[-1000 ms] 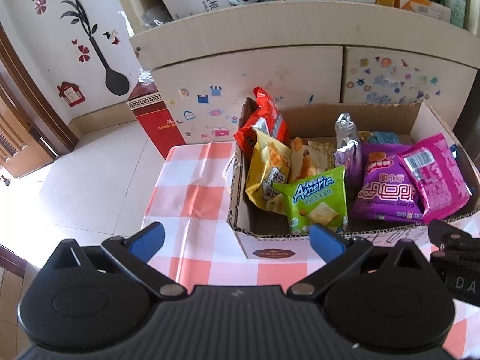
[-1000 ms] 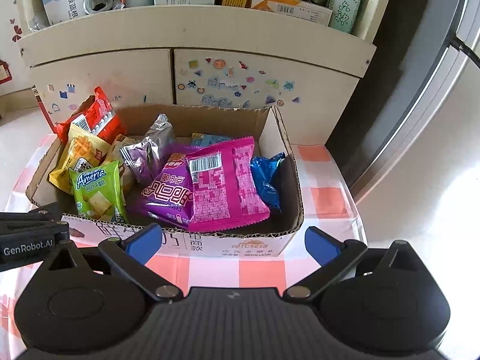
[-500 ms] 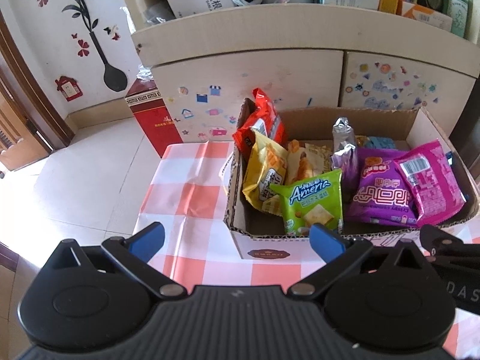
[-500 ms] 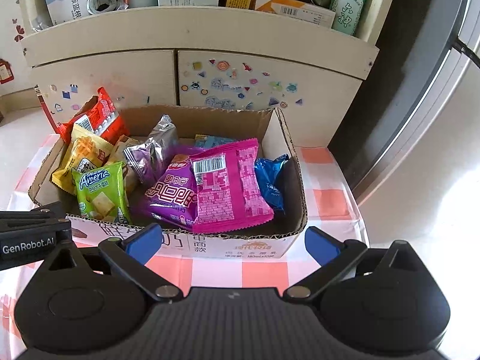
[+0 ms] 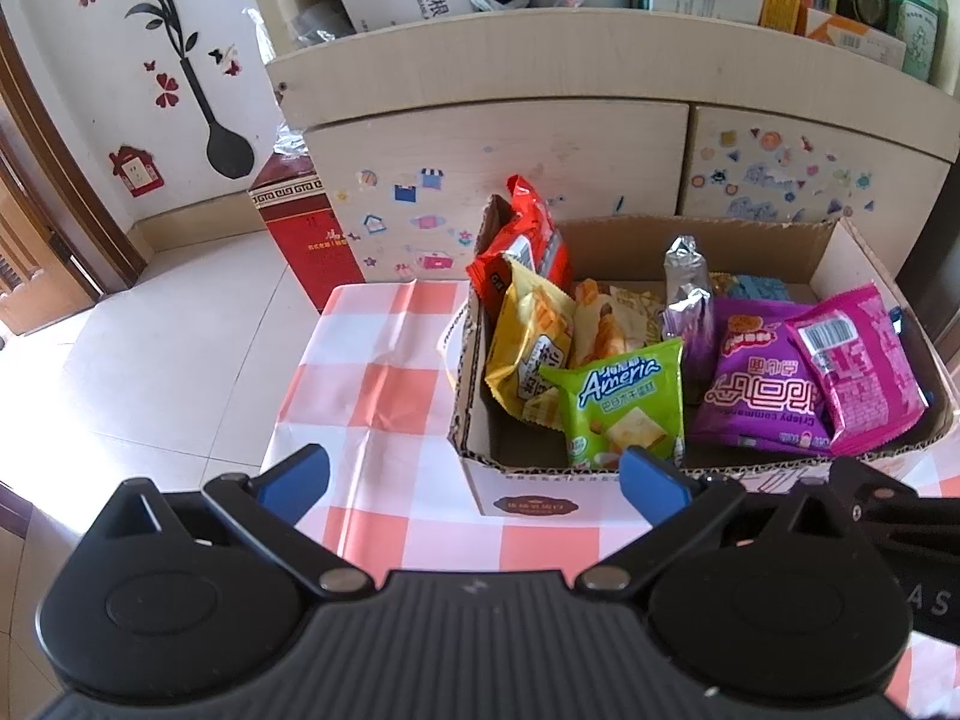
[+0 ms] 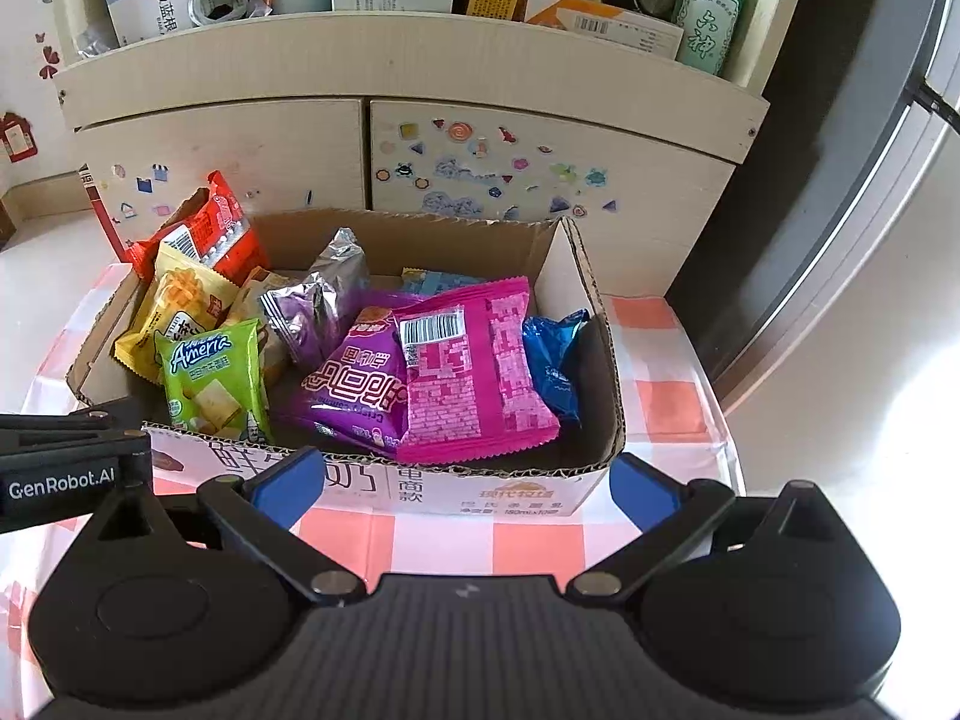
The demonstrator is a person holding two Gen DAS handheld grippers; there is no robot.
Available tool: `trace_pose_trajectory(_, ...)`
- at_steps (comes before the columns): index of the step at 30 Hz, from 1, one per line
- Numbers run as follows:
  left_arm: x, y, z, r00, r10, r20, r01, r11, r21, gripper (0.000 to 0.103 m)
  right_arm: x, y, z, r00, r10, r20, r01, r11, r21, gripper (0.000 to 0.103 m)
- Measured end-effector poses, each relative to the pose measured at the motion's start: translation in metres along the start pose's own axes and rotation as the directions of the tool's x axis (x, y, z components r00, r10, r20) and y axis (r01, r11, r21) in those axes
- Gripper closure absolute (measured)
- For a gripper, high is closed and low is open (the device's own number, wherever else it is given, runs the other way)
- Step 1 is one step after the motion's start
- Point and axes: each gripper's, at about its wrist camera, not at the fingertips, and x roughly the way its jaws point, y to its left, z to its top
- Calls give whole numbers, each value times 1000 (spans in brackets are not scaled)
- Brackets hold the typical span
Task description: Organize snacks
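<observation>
An open cardboard box point(image 5: 600, 489) point(image 6: 480, 489) on a checked tablecloth holds several snack packets. Among them are a green Ameria packet point(image 5: 624, 399) point(image 6: 213, 378), a purple packet point(image 5: 759, 381) point(image 6: 354, 384), a pink packet point(image 5: 858, 360) point(image 6: 474, 372), a yellow packet point(image 5: 528, 339), a red packet point(image 6: 207, 231), a silver packet point(image 6: 327, 294) and a blue packet point(image 6: 555, 360). My left gripper point(image 5: 474, 477) hangs open in front of the box's near left corner, empty. My right gripper point(image 6: 465, 483) hangs open before the box's near wall, empty.
A cream cabinet point(image 6: 372, 144) with stickers stands right behind the box, its shelf crowded with boxes and bottles. A red carton point(image 5: 300, 228) sits on the floor at left. The tablecloth point(image 5: 372, 378) ends at tiled floor on the left; a dark door frame point(image 6: 840, 180) rises at right.
Both grippers have drawn back slightly from the box, so it appears a little smaller and further off. Both stay open and empty; the packets have not moved.
</observation>
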Motion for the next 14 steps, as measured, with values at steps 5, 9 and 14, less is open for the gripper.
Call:
trace_pose_trajectory(5, -1, 0, -1, 1000, -1, 2, 1, 1000, -5, 1, 0, 0, 0, 1000, 0, -1, 0, 1000, -1, 0)
trace_pose_trajectory(9, -1, 0, -1, 1000, -4, 6, 4, 1000, -6, 1, -1, 2, 0, 1000, 2, 1, -2, 1000, -3, 0)
trace_pose_trajectory(14, -3, -2, -2, 1000, -6, 8, 6, 1000, 16, 1, -1, 1, -2, 1000, 8, -2, -8, 1000, -7, 0)
